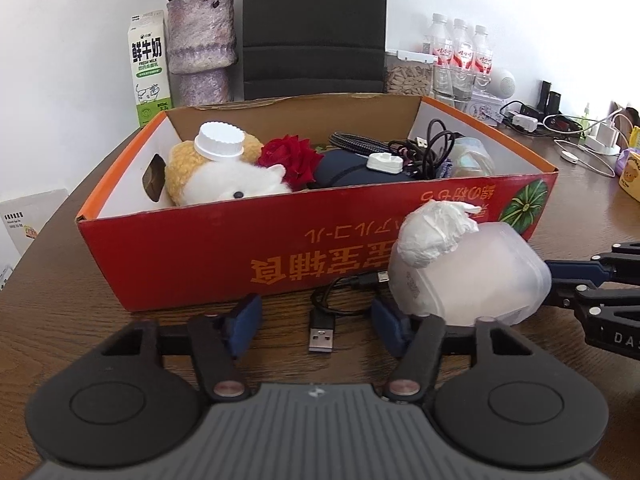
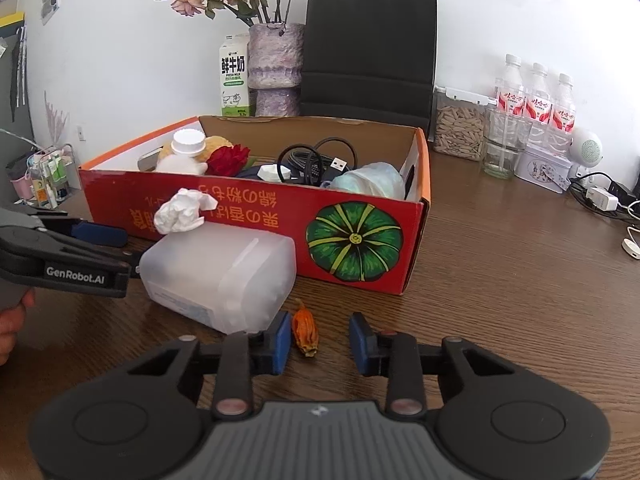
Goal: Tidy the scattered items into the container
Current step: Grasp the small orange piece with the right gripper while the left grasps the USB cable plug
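Looking at what remains outside the red box (image 1: 200, 256), you have a black USB cable (image 1: 326, 322) lying loose on the bench (image 2: 500, 280) between your left tongs (image 1: 318, 330), its metal plug pointing toward you and its loop against the box wall. The left tongs stand partly spread, neither pad touching the cable. It should be light and floppy, so pinch the stiff plug housing or a doubled part of the loop; a single strand may slide out.

Your right tongs (image 2: 320, 338) straddle a small dried orange flower bud (image 2: 305, 332), which lies just inside the left pad; whether that pad touches it I cannot tell, and the other pad stands clear. It looks brittle and nearly weightless, so close gently across its thicker middle, not the tip.

Just beside both tongs lies a frosted plastic container (image 2: 224, 276) on its side, with a crumpled white tissue (image 2: 184, 210) at its top against the box. The container looks slick and wide, the tissue soft and easy to crush.

Inside the box already sit a plush toy (image 1: 216, 176), a red rose (image 1: 294, 160) and coiled cables (image 1: 424, 148).
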`<state>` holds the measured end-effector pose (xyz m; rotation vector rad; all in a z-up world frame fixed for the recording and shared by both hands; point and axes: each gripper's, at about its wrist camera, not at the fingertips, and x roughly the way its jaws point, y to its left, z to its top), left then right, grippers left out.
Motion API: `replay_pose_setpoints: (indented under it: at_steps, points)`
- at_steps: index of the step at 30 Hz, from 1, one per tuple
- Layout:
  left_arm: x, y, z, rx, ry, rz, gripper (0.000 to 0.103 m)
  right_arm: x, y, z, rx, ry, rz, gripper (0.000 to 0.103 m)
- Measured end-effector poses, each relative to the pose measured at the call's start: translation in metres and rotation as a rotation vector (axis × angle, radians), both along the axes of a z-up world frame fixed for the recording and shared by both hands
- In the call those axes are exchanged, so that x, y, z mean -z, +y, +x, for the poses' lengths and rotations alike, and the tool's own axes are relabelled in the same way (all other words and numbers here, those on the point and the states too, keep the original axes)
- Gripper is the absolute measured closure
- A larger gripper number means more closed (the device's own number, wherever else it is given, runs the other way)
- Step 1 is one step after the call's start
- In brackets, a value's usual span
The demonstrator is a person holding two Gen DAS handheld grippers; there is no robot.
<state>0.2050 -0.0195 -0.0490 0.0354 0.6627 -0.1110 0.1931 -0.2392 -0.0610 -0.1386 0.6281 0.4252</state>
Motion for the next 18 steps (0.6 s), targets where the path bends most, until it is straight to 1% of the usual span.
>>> replay_pose_setpoints:
  at_steps: [1,2,3,4,6,11,18]
  points:
    - [0.000,-0.001,-0.001,0.007,-0.002,-0.007,0.059,0.000,0.000,-0.001,-0.003,-0.002,-0.001,0.090]
    - [-0.001,-0.003,-0.003,0.016,-0.004,-0.013,0.072,0.000,0.001,-0.001,-0.001,-0.003,-0.001,0.091]
    - [-0.001,-0.005,-0.005,0.023,-0.006,-0.014,0.077,0.000,0.001,-0.002,0.007,-0.005,0.000,0.091]
    - [-0.001,-0.007,-0.007,0.023,-0.009,-0.005,0.079,-0.001,0.001,-0.003,0.013,-0.010,0.003,0.091]
    - [-0.001,-0.007,-0.009,0.024,-0.011,-0.004,0.087,-0.002,0.001,-0.007,0.015,-0.032,0.005,0.091]
    - [-0.002,-0.001,-0.015,0.004,-0.010,-0.016,0.088,-0.004,0.003,-0.014,0.010,-0.055,-0.001,0.091]
    - [-0.007,0.007,-0.030,-0.010,-0.035,-0.022,0.088,-0.008,0.004,-0.023,0.021,-0.072,0.010,0.091]
